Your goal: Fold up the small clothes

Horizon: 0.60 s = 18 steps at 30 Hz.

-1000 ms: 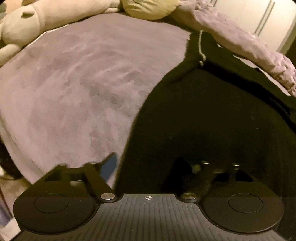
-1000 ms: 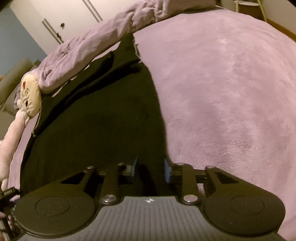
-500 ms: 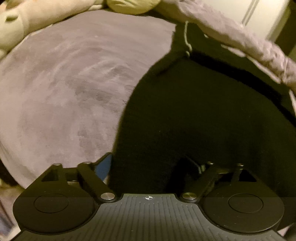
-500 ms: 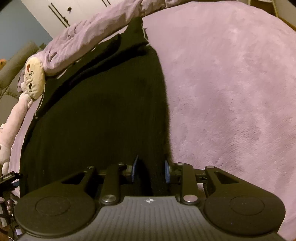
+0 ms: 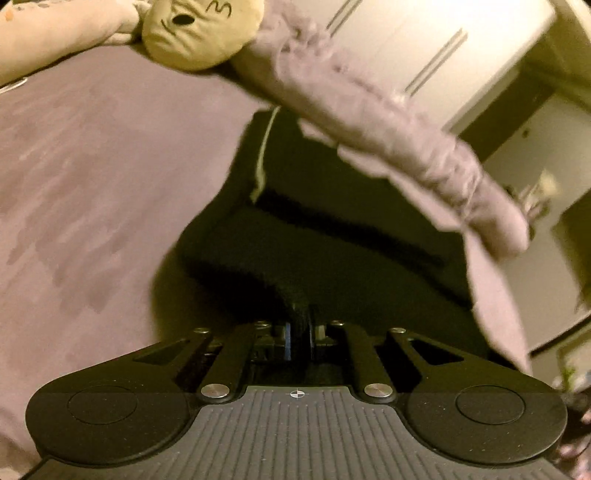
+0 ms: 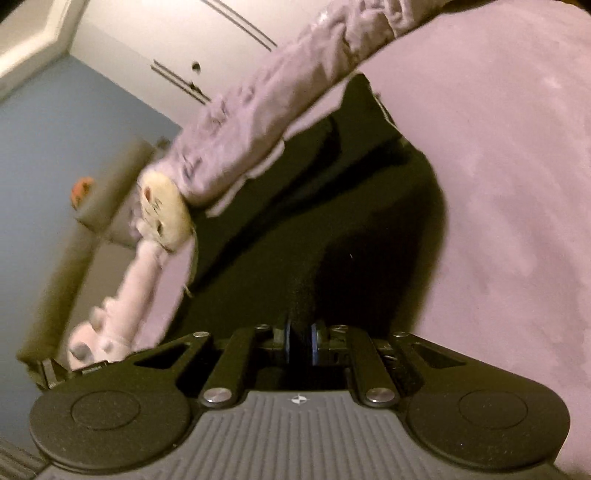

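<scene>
Ahead of us a rumpled lilac duvet (image 5: 417,147) lies bunched along the far side of the bed, overlapping the far edge of the black garment (image 5: 351,229). A plush toy (image 5: 199,33) with a round tan head rests at the duvet's end; in the right wrist view its pale limbs trail down the bed's side. Both of our grippers point forward and downward over the garment. Our left gripper (image 5: 298,332) has its fingers pinched tight on a raised ridge of the black cloth, and our right gripper (image 6: 300,341) likewise has its fingers clamped on a lifted fold. Between the two grips the garment tents up off the purple bed cover (image 5: 92,177), its far part lying flat. Beyond stand a white wardrobe (image 5: 424,48) with slim handles and a blue wall (image 6: 55,140).
</scene>
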{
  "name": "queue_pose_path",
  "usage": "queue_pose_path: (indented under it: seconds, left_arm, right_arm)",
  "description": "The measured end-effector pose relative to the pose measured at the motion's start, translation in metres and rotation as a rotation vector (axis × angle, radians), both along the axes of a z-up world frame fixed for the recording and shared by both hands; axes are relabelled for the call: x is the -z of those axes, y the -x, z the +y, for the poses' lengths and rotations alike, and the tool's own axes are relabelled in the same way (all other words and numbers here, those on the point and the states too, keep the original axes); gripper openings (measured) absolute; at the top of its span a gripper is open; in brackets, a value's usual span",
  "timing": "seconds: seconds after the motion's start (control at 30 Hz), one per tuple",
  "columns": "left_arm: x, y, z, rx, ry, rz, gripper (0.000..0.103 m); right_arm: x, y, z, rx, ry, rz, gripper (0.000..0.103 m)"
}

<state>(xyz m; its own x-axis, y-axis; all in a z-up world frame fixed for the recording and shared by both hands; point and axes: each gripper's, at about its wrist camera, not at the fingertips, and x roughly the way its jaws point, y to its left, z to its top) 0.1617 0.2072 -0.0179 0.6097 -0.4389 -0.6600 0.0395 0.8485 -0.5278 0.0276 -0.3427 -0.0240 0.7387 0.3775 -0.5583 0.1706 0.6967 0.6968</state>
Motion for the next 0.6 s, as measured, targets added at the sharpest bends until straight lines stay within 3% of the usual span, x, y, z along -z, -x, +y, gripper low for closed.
queue_pose_path:
  seconds: [0.23, 0.47, 0.6]
  left_arm:
    - [-0.015, -0.051, -0.002, -0.065, 0.033, -0.042, 0.010]
    - [0.016, -0.109, 0.012, -0.221, 0.151, 0.080, 0.010]
    - [0.030, -0.127, 0.006, -0.221, 0.130, 0.122, 0.010]
  right_arm:
    - [-0.019, -0.043, -0.026, 0.140, -0.042, -0.084, 0.009]
    - [-0.009, -0.088, -0.061, 0.336, -0.087, -0.090, 0.008]
    - [-0.007, -0.115, -0.056, 0.304, 0.063, -0.047, 0.012]
